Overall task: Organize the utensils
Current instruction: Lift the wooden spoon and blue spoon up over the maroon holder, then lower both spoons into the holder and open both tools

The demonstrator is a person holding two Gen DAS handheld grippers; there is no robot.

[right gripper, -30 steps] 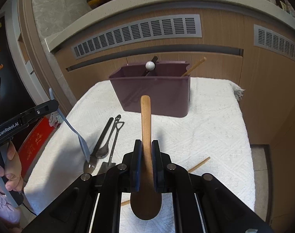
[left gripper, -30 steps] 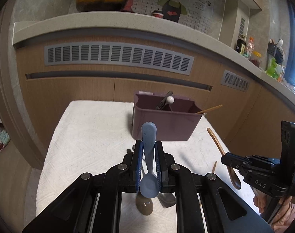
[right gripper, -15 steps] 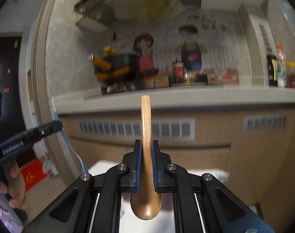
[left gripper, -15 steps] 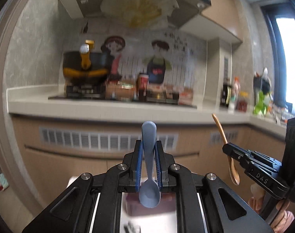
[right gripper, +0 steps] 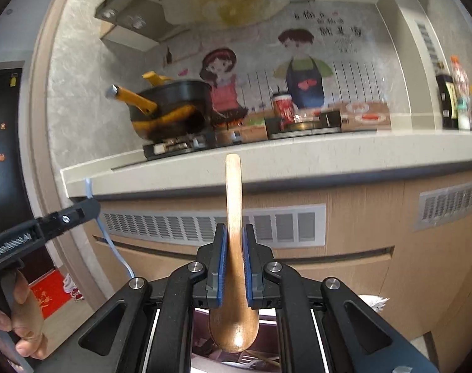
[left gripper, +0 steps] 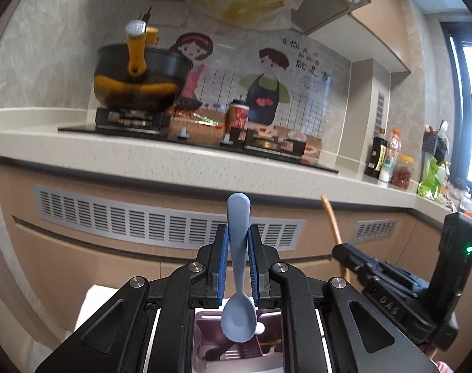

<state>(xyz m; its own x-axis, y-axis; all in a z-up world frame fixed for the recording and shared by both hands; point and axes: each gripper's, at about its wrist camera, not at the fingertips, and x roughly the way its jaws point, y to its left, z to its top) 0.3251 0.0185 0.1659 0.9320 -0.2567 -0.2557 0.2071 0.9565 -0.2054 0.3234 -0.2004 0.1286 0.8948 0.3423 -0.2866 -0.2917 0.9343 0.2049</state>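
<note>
Kitchen counter (left gripper: 179, 158) fills the far background, with a black pot (left gripper: 136, 77) on the stove and a cartoon couple on the wall behind it. Left gripper (left gripper: 238, 267) pinches a blue spoon (left gripper: 238, 283) by its handle, bowl end hanging nearest the camera, right over a purple utensil caddy (left gripper: 236, 351) down below. Right gripper (right gripper: 234, 267) is clamped on a wooden spoon (right gripper: 234, 264) the same way, bowl near, handle pointing away. Off to the left in the right wrist view, a hand (right gripper: 15, 320) grips the other tool's handle
</note>
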